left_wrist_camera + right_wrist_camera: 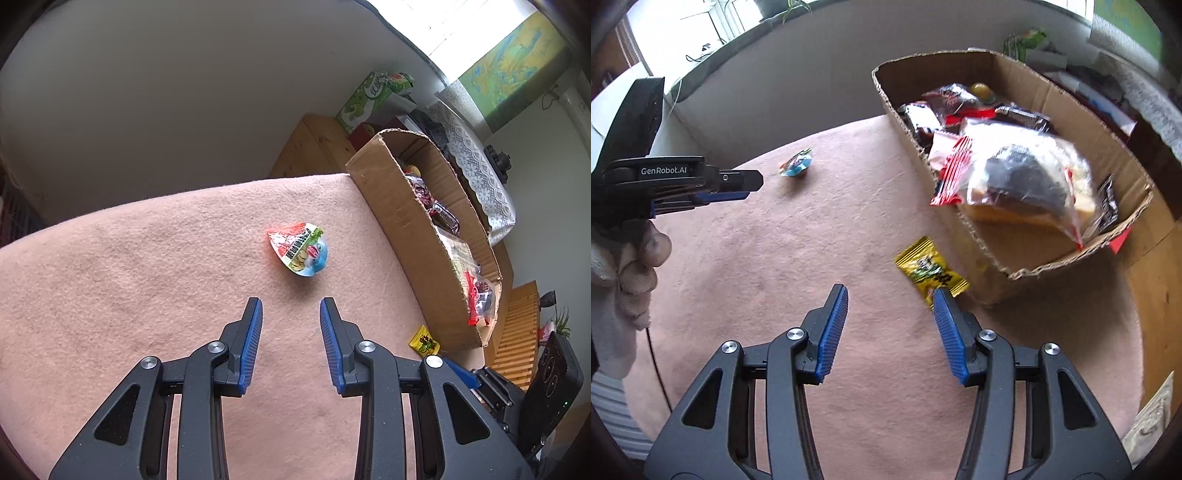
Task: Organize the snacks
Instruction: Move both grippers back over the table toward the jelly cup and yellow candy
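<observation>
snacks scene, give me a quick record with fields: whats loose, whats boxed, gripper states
surface: pink cloth
loose snacks: yellow packet beside the box; red and blue packet further out on the cloth
container: cardboard box, several snack bags inside
left gripper: open, empty, near the red and blue packet
right gripper: open, empty, near the yellow packet

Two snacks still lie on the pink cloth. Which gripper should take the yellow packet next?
Right. The right gripper is open and empty, with the yellow snack packet just off its fingertip beside the cardboard box. The left gripper faces the colourful jelly cup instead.
</observation>
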